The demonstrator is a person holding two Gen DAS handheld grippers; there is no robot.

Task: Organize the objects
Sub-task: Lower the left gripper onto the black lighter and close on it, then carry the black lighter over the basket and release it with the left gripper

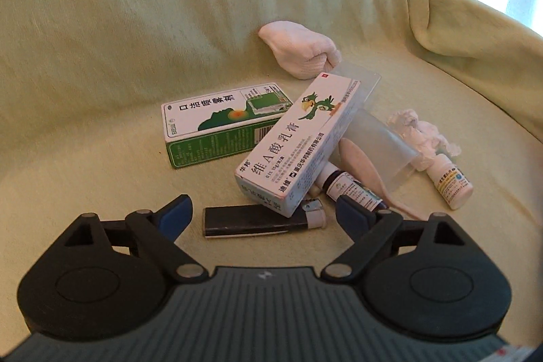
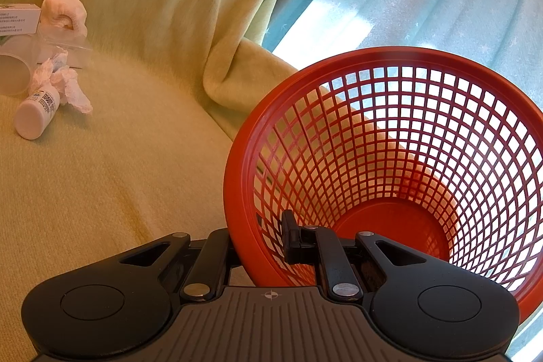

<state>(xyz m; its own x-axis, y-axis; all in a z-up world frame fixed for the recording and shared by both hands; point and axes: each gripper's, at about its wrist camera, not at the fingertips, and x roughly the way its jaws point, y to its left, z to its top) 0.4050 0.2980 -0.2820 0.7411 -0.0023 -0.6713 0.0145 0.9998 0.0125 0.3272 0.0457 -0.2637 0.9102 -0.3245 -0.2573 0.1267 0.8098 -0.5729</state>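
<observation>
- Medicine boxes, bottles and odds and ends lie heaped on a pale green blanket point(image 1: 101, 56) draped over a seat.
- White ointment box point(image 1: 295, 138) leans across a green-and-white spray box point(image 1: 217, 121) and over a frosted plastic cup point(image 1: 383, 151) lying on its side.
- Black lighter point(image 1: 261, 221) lies flat just in front of the left gripper point(image 1: 264, 216), whose blue-tipped jaws are spread wide on either side of it, touching nothing.
- Small white bottle point(image 1: 453, 185) rests beside a crumpled tissue point(image 1: 420, 131); a rolled white sock point(image 1: 302, 51) sits behind the pile.
- Right gripper point(image 2: 268, 236) is clenched on the rim of a red mesh basket point(image 2: 390, 138), tilted with its mouth toward the camera, well apart from the heap.
</observation>
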